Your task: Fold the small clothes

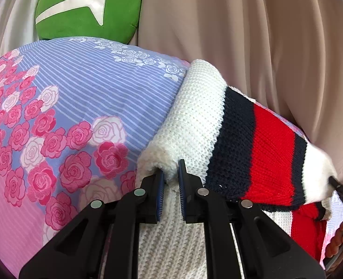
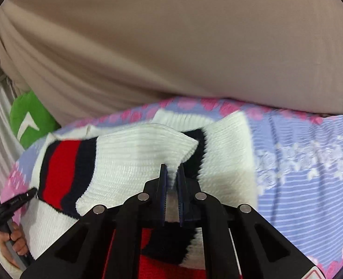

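A small knitted sweater (image 1: 194, 125), white with navy and red stripes, lies on a floral bedsheet (image 1: 78, 97). My left gripper (image 1: 170, 174) is shut on the sweater's white edge, lifted and folded over. The right gripper's tip (image 1: 334, 182) shows at the far right, pinching the white end of the striped part. In the right wrist view my right gripper (image 2: 172, 173) is shut on a white knit fold of the sweater (image 2: 136, 158), raised above the rest of it. The left gripper (image 2: 15, 202) and a hand show at the left edge.
A green cushion (image 1: 87, 7) with a white mark sits at the back of the bed, also in the right wrist view (image 2: 31, 118). Beige curtain fabric (image 1: 264, 34) hangs behind the bed. The blue-striped, rose-printed sheet (image 2: 311, 174) spreads to the right.
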### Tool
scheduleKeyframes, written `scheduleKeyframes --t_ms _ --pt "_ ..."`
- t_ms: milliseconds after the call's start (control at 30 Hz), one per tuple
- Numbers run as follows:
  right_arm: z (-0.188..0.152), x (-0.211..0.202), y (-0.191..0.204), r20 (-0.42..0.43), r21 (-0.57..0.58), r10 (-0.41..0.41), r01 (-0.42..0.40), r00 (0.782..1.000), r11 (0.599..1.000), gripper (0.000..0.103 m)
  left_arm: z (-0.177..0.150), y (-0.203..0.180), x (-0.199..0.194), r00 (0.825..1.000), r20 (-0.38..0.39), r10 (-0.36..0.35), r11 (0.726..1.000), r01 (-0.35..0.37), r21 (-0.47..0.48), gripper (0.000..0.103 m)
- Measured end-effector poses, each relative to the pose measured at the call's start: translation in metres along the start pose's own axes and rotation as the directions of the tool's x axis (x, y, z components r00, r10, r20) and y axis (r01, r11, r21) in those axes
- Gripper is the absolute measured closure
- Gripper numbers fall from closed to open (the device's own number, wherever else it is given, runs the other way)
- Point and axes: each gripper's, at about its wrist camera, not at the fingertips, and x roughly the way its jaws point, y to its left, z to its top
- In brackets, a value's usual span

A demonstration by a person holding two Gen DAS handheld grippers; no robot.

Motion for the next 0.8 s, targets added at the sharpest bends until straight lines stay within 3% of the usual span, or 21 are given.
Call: scheduleKeyframes --t_ms 33,100,167,200,267,300,333,367,400,467,533,600,667,700,733,767,800 --pt "-0.002 0.006 -0.010 -0.014 0.021 -0.025 0.026 1.000 0.999 0.097 0.000 -0.001 0.001 1.000 -0.003 0.001 1.000 -0.001 0.005 0.092" --pt "-0.013 0.038 -0.024 -0.124 0.045 -0.044 0.049 0.991 0.998 0.097 0.000 -0.004 0.002 1.000 -0.007 0.007 1.000 -0.007 0.013 0.091" --pt "-0.010 0.028 -0.026 -0.113 0.069 -0.025 0.033 0.993 0.997 0.095 0.000 -0.006 0.003 1.000 -0.007 0.021 1.000 -0.021 0.023 0.091" --pt "-0.007 0.016 -0.026 -0.105 0.111 0.013 -0.001 0.994 0.994 0.088 0.000 -0.006 0.003 1.000 -0.006 0.021 0.999 -0.021 0.025 0.090" --pt "-0.008 -0.016 -0.024 -0.068 0.133 0.038 -0.028 0.997 0.991 0.086 0.001 0.001 -0.003 0.999 -0.012 -0.042 0.999 0.042 0.012 0.088" --pt "-0.014 -0.044 -0.021 -0.038 0.122 0.037 -0.032 0.999 0.992 0.080 0.000 0.005 -0.007 0.998 -0.020 -0.063 0.998 0.063 0.012 0.085" --pt "-0.024 -0.069 -0.021 -0.025 0.109 0.039 -0.036 0.999 0.993 0.064 -0.003 0.012 -0.018 0.995 -0.043 -0.091 0.996 0.092 0.020 0.085" --pt "-0.033 -0.091 -0.025 -0.020 0.101 0.038 -0.036 0.999 0.994 0.056 -0.008 0.019 -0.030 0.993 -0.062 -0.100 0.995 0.102 0.019 0.081" --pt "-0.049 -0.114 -0.025 -0.023 0.091 0.035 -0.033 0.999 0.995 0.044 -0.015 0.026 -0.046 0.990 -0.077 -0.119 0.992 0.121 0.022 0.067" --pt "-0.096 -0.157 -0.023 -0.078 0.053 0.024 -0.020 0.997 0.998 0.041 -0.035 0.041 -0.085 0.983 -0.106 -0.152 0.987 0.157 0.042 0.047" --pt "-0.147 -0.192 -0.026 -0.145 0.038 0.021 -0.016 0.989 0.999 0.037 -0.062 0.056 -0.122 0.974 -0.146 -0.174 0.980 0.186 0.071 0.041" --pt "-0.192 -0.216 -0.029 -0.206 0.065 0.065 -0.052 0.976 0.996 0.037 -0.091 0.070 -0.147 0.964 -0.202 -0.173 0.979 0.191 0.076 0.028" --pt "-0.236 -0.229 -0.026 -0.255 0.120 0.107 -0.078 0.961 0.990 0.036 -0.125 0.083 -0.162 0.947 -0.264 -0.185 0.978 0.204 0.045 0.028" --pt "-0.250 -0.230 -0.024 -0.261 0.150 0.133 -0.096 0.956 0.984 0.035 -0.138 0.085 -0.169 0.946 -0.262 -0.191 0.977 0.208 0.039 0.027" --pt "-0.261 -0.239 -0.019 -0.213 0.160 0.135 -0.102 0.968 0.982 0.032 -0.148 0.083 -0.182 0.959 -0.217 -0.180 0.979 0.196 0.056 0.026" --pt "-0.264 -0.238 -0.016 -0.204 0.183 0.175 -0.138 0.963 0.973 0.025 -0.156 0.080 -0.185 0.955 -0.231 -0.188 0.977 0.205 0.052 0.025" --pt "-0.267 -0.237 -0.013 -0.193 0.213 0.213 -0.170 0.958 0.962 0.025 -0.159 0.078 -0.185 0.943 -0.247 -0.222 0.971 0.236 0.028 0.025"
